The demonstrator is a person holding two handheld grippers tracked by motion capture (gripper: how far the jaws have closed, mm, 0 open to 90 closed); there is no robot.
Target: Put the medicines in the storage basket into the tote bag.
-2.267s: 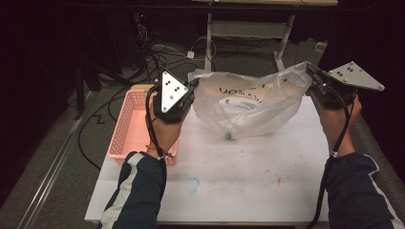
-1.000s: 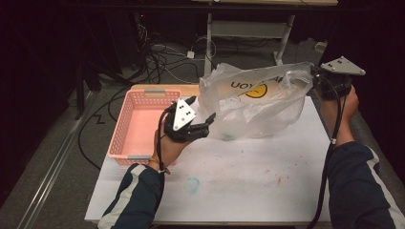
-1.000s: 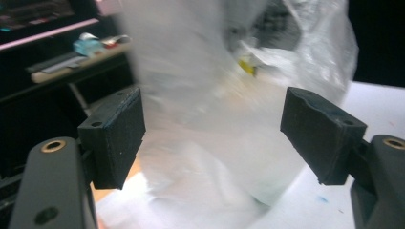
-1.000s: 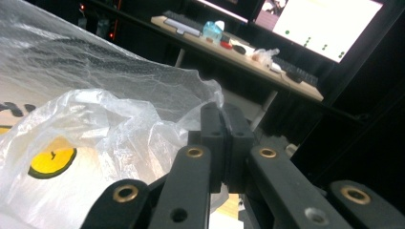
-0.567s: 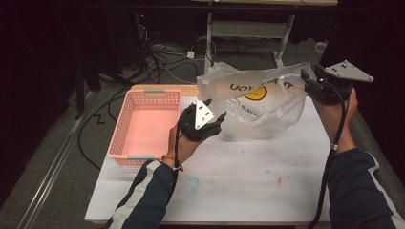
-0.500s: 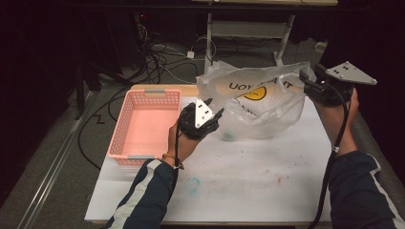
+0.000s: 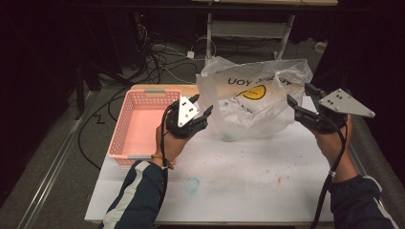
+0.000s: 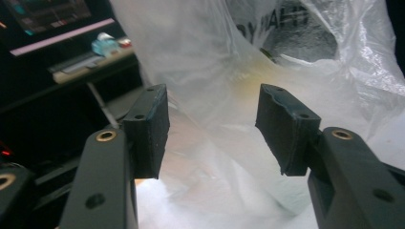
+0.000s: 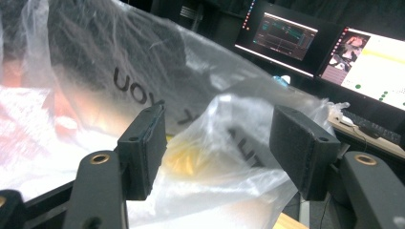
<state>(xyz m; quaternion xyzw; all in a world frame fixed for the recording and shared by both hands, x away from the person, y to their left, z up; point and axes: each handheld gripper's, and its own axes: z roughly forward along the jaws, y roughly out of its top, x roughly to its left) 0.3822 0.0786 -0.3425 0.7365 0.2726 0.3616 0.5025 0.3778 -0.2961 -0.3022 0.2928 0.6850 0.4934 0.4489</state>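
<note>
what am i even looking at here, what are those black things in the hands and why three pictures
A person sits at a table holding a hand-held claw in each hand: the left claw and the right claw. The high view looks down from above; the other two come from cameras riding on each claw, looking along its two black jaws. On the table stand a clear plastic bag with a yellow smiley print and an empty pink basket. Both claws are open and have just been opening; bag film lies between each pair of jaws, but nothing is gripped.
</note>
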